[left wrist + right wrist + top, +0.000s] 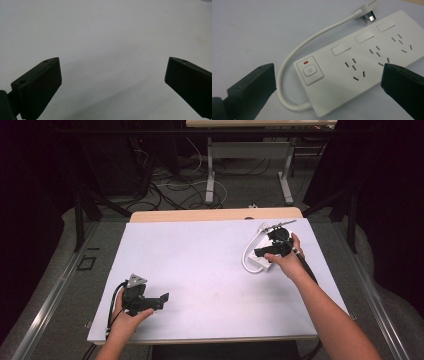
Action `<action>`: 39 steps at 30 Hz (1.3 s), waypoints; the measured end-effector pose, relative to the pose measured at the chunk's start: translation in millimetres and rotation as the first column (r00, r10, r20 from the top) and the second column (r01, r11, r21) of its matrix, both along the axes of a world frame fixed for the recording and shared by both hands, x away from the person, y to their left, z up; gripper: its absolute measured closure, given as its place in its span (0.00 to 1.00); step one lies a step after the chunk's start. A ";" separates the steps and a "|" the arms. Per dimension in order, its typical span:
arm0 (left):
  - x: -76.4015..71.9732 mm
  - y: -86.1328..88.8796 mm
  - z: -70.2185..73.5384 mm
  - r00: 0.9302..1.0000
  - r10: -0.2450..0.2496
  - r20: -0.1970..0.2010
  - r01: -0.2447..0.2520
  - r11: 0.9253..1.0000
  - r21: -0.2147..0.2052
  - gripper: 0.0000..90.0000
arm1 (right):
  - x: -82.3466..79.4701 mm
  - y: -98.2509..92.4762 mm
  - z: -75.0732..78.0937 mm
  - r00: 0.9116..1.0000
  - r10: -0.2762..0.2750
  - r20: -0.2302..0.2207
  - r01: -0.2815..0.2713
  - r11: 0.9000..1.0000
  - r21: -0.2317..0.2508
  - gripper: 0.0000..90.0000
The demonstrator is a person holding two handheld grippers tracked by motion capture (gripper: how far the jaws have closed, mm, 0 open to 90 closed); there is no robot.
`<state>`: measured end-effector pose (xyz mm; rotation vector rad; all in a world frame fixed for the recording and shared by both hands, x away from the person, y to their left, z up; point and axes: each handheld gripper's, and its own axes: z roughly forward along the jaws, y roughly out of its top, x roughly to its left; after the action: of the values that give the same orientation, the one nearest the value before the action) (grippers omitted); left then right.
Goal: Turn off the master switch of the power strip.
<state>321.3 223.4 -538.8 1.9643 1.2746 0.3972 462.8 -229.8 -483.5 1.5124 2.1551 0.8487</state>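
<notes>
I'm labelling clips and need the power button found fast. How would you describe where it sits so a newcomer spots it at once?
Start at the white table, then go to its far right, where the right claw hangs open over a white power strip. At the strip's cable end sits the square power button, under a small red light, unlike the slotted sockets beside it.

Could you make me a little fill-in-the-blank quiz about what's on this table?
1. The white power strip has a button beside a small ____ light.
2. Along the strip run ____ groups of sockets.
3. The right tongs hover over the strip with their jaws ____.
4. The left tongs have nothing but the bare ____ table cover between their jaws.

Missing words: red; three; open; white
</notes>
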 end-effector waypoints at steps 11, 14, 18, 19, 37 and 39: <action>-1.0 -0.5 0.4 1.000 0.003 0.002 -0.003 1.000 -0.005 0.01 | -19.7 -4.1 8.8 0.999 0.033 0.029 -0.033 0.999 0.007 0.00; -0.9 -0.6 0.4 1.000 0.004 0.001 -0.004 1.000 -0.006 0.01 | -24.0 -6.3 11.1 0.998 0.045 0.037 -0.045 0.999 0.013 0.00; -0.9 0.2 0.3 1.000 0.000 0.001 0.000 1.000 -0.006 0.01 | -33.2 -7.1 13.8 0.998 0.060 0.037 -0.060 0.998 0.017 0.00; -0.9 0.5 0.4 1.000 0.001 0.002 -0.001 1.000 -0.004 0.01 | -36.3 -7.3 14.5 0.997 0.067 0.042 -0.068 0.998 0.012 0.00; -1.3 1.0 1.3 1.000 0.002 0.001 -0.002 1.000 0.001 0.01 | -83.6 -11.4 17.9 0.989 0.123 0.082 -0.126 0.992 0.024 0.00; -1.4 1.0 1.6 1.000 0.002 0.002 -0.002 1.000 0.001 0.01 | -89.0 -13.1 17.1 0.990 0.116 0.080 -0.119 0.992 0.031 0.00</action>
<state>319.9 224.4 -537.3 1.9629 1.2757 0.4000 373.8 -242.9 -466.4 1.3558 2.2008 0.9735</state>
